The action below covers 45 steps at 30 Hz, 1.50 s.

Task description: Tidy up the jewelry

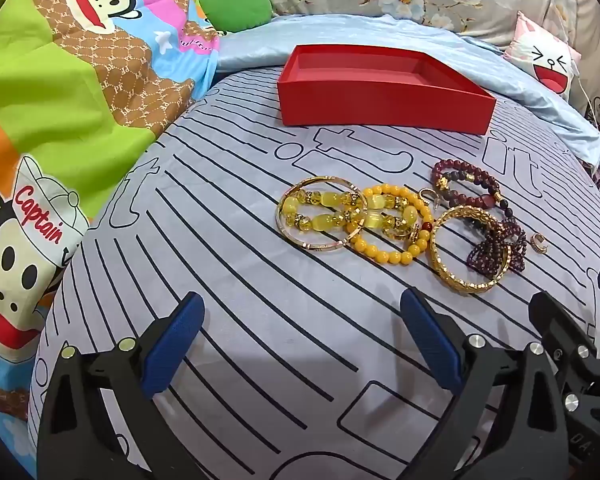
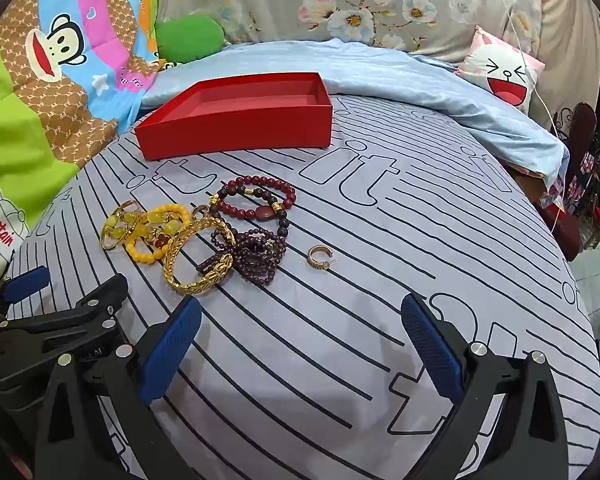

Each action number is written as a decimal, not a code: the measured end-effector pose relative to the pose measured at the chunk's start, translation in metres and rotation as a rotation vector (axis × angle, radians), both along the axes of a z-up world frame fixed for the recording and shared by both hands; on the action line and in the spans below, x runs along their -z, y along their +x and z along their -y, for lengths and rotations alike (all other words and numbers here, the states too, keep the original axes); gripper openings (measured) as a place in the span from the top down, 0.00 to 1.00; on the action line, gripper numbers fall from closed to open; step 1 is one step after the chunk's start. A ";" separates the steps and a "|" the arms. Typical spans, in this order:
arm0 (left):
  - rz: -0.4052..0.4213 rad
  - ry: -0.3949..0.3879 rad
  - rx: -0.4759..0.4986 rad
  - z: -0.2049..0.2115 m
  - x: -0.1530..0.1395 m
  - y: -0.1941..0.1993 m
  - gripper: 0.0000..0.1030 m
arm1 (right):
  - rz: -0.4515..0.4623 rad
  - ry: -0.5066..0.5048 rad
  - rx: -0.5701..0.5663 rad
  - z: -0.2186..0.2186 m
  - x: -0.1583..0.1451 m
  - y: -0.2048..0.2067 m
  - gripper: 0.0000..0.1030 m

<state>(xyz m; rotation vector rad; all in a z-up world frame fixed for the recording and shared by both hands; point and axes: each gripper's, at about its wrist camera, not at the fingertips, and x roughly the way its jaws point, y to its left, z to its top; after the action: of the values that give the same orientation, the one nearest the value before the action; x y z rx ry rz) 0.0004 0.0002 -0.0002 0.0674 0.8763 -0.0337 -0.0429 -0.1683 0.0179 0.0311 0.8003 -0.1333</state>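
Observation:
A pile of jewelry lies on the striped grey bedsheet: yellow bead bracelets (image 1: 388,222) (image 2: 156,236) with thin gold bangles (image 1: 320,216), a thick gold bangle (image 1: 466,250) (image 2: 198,258), dark purple beads (image 1: 496,246) (image 2: 256,256), a red bead bracelet (image 1: 466,184) (image 2: 256,200), and a small gold hoop earring (image 2: 320,258) (image 1: 539,242) set apart. An empty red box (image 1: 384,92) (image 2: 236,120) sits behind the pile. My left gripper (image 1: 300,332) hovers open in front of the yellow bracelets. My right gripper (image 2: 300,340) hovers open in front of the earring. Neither holds anything.
A colourful cartoon quilt (image 1: 60,100) is bunched at the left. A folded light-blue sheet (image 2: 420,80) and a floral pillow (image 2: 360,4) lie behind the box. A cartoon-face cushion (image 2: 504,76) sits at the back right. The bed's edge drops off at the right.

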 end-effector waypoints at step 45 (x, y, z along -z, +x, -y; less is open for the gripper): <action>0.022 0.002 -0.001 0.000 -0.004 -0.002 0.09 | -0.002 0.002 0.000 0.002 0.001 -0.001 0.06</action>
<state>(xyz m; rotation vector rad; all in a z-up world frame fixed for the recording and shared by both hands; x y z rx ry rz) -0.0019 0.0004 0.0042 0.0688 0.8543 -0.0313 -0.0436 -0.1703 0.0171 0.0333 0.8025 -0.1327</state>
